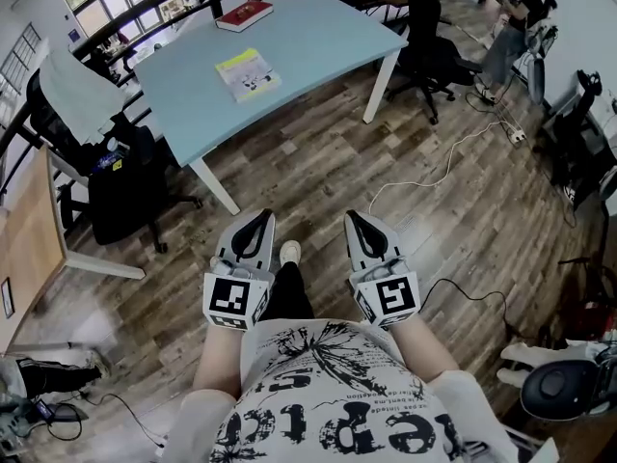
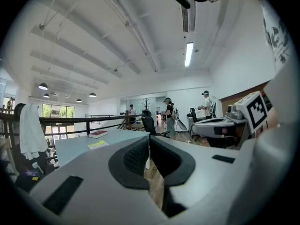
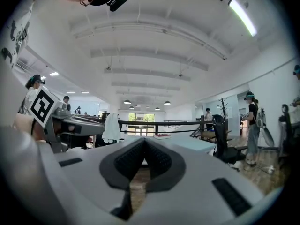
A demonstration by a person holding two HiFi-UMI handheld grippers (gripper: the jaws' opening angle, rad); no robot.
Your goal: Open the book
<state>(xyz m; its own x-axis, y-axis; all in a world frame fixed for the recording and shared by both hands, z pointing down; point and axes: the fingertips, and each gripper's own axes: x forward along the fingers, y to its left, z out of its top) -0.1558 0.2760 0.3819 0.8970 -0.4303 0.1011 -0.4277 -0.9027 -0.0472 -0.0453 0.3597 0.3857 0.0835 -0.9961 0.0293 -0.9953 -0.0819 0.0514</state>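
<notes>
A light blue table (image 1: 318, 37) stands well ahead of me on the wood floor. A closed red book (image 1: 244, 13) lies at its far edge and a yellow-green booklet (image 1: 247, 73) nearer the middle. My left gripper (image 1: 261, 218) and right gripper (image 1: 354, 219) are held side by side close to my body, far short of the table, both shut and empty. In the left gripper view the left gripper (image 2: 149, 142) points level toward the table (image 2: 79, 146), with the red book (image 2: 98, 134) and the booklet (image 2: 97, 144) on it. The right gripper (image 3: 144, 142) faces the red book (image 3: 162, 136).
Black office chairs stand left of the table (image 1: 120, 196) and behind it (image 1: 429, 41). A white cable (image 1: 453, 157) trails over the floor at the right. A wooden desk (image 1: 29, 239) is at the left edge. A railing (image 2: 93, 120) runs behind the table, and people (image 2: 168, 118) stand farther back.
</notes>
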